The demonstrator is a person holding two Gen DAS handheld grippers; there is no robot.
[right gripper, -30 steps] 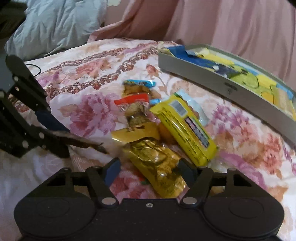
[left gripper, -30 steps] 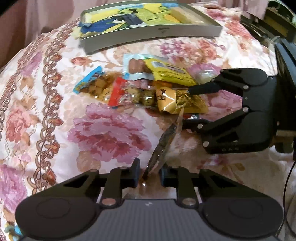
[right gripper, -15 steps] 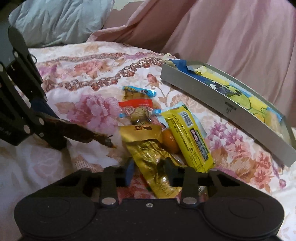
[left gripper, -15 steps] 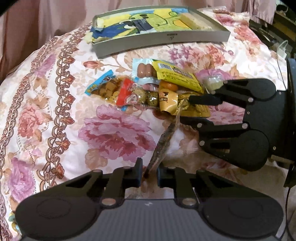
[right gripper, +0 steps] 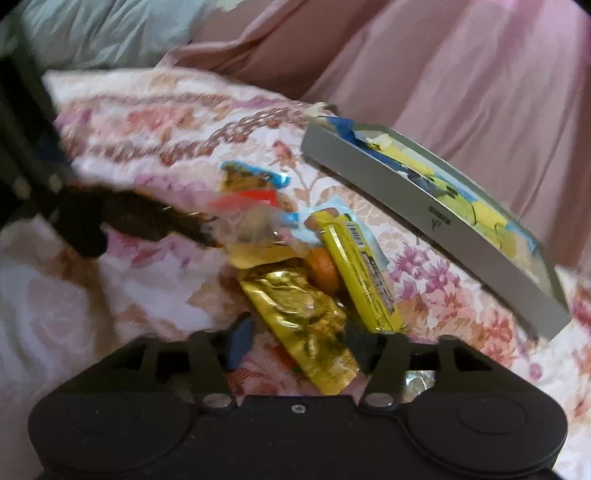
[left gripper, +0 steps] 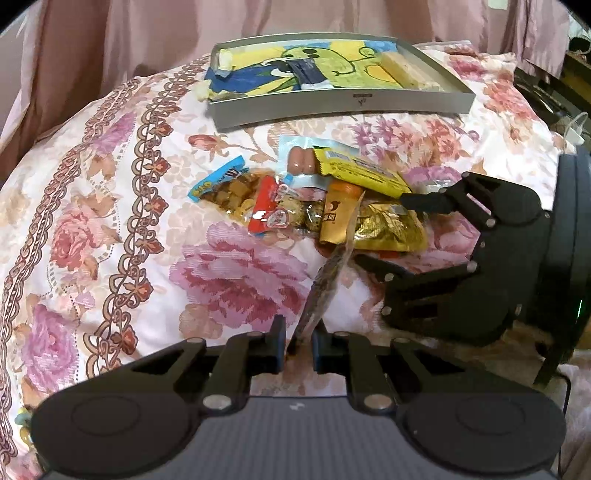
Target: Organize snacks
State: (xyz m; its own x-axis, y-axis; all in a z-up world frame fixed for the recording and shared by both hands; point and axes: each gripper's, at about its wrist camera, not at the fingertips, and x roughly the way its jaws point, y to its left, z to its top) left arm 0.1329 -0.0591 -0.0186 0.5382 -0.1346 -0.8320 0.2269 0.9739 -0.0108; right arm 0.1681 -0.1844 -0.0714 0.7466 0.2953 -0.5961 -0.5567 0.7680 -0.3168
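Observation:
My left gripper (left gripper: 297,341) is shut on a long dark snack in clear wrap (left gripper: 325,284) and holds it above the floral bedspread; it also shows blurred in the right wrist view (right gripper: 147,218). My right gripper (right gripper: 299,341) is open, its fingers either side of a gold foil packet (right gripper: 303,314); it also shows in the left wrist view (left gripper: 384,230). A snack pile lies on the bed: yellow bar (left gripper: 362,171), orange packet (left gripper: 338,216), red packet (left gripper: 267,210), blue-ended packet (left gripper: 225,186), sausages (left gripper: 301,162). A grey tray (left gripper: 340,105) sits beyond.
The tray (right gripper: 424,206) holds a colourful cartoon liner and a pale bar (left gripper: 406,70). Pink curtains (right gripper: 461,66) hang behind the bed. A pale blue pillow (right gripper: 103,29) lies at the far left. Dark equipment and cables (left gripper: 554,92) stand at the bed's right edge.
My right gripper narrowed around the gold packet half a second ago, then opened wide again and lifted. My left gripper rose a little with the dark snack still held.

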